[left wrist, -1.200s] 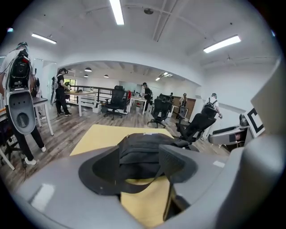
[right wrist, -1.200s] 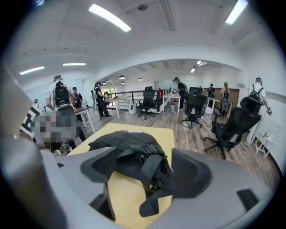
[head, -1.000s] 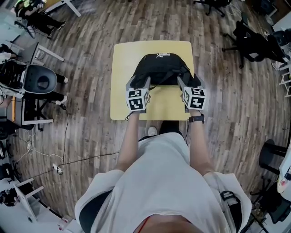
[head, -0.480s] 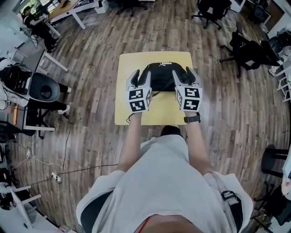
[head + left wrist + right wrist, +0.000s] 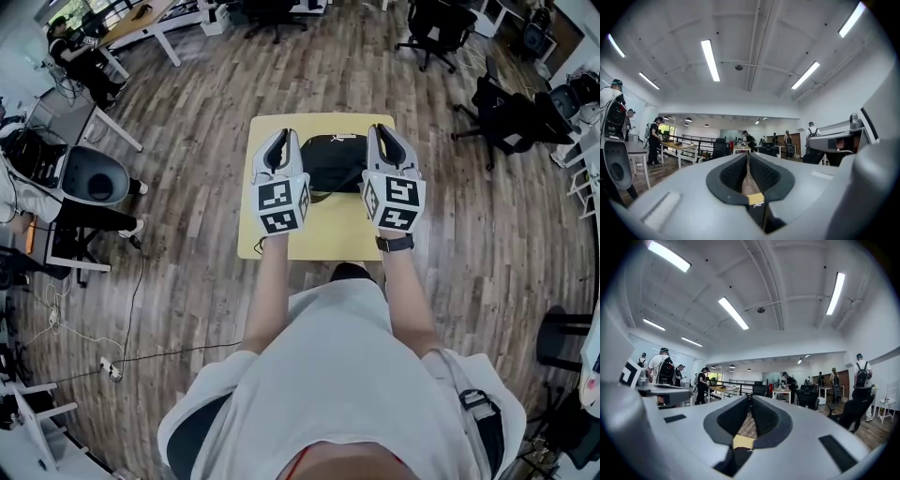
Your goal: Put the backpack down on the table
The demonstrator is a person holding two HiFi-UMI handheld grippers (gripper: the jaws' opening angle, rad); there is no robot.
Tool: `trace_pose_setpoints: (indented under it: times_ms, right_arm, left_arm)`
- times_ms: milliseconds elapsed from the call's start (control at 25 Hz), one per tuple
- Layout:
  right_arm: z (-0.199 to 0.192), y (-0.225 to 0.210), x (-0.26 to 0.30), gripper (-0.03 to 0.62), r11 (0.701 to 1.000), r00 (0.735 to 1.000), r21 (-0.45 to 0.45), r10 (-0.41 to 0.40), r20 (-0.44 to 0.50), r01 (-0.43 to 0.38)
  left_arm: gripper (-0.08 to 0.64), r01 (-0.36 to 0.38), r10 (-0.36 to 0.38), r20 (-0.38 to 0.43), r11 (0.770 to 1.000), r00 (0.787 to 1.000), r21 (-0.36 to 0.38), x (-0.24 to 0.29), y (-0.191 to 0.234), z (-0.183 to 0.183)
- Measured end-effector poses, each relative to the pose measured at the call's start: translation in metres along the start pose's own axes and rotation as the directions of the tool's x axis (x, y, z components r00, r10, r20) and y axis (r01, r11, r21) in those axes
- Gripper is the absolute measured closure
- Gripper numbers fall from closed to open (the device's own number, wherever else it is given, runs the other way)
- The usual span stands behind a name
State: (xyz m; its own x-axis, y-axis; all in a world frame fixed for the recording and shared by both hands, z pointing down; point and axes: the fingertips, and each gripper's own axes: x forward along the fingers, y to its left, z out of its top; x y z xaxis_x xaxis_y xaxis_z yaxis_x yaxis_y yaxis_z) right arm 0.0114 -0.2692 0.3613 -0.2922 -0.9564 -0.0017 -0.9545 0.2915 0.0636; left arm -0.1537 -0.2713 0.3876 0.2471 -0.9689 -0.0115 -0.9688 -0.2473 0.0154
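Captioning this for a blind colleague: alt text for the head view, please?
A black backpack lies on a yellow table, seen from above. A person holds a left claw and a right claw at either side of it; their jaws have just been closing, with nothing between them.

A black fabric backpack [image 5: 333, 161] is laid on the far half of a square yellow wooden table [image 5: 314, 239], midway between its left and right edges. The table is set on a wood-plank floor [image 5: 206, 187] directly before the person, whose dark shoe [image 5: 352, 272] is seen just beside its near edge. To the table's left, well apart, a grey shell-backed chair [image 5: 94, 175] is placed, and behind it, at the far left, a long pale desk [image 5: 159, 19] is stood. Nearer, on the floor at the left, a white power strip [image 5: 111, 369] is laid. To the table's far right a black office chair [image 5: 506, 112] is placed, and another black office chair [image 5: 436, 23] is set behind the table.
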Motion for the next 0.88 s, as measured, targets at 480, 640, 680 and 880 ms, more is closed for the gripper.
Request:
trace_pose_setpoints:
  times_ms: [480, 640, 680, 880]
  right_arm:
    - [0.003, 0.017, -0.009, 0.581, 0.999, 0.999, -0.019, 0.044, -0.007, -0.044]
    - [0.004, 0.025, -0.009, 0.581, 0.998, 0.999, -0.021, 0.051, -0.005, -0.051]
    - [0.005, 0.026, -0.009, 0.581, 0.998, 0.999, -0.021, 0.055, -0.004, -0.055]
    - [0.004, 0.024, -0.010, 0.581, 0.998, 0.998, -0.022, 0.056, -0.007, -0.056]
  left_arm:
    - [0.549, -0.005, 0.005, 0.017, 1.000, 1.000, 0.016, -0.013, -0.004, 0.013]
    - [0.549, -0.001, 0.000, 0.015, 1.000, 1.000, 0.022, -0.018, -0.005, 0.013]
    - [0.549, 0.000, 0.000, 0.016, 1.000, 1.000, 0.023, -0.018, -0.005, 0.013]
    - [0.549, 0.007, -0.007, 0.015, 1.000, 1.000, 0.028, -0.017, -0.011, 0.013]
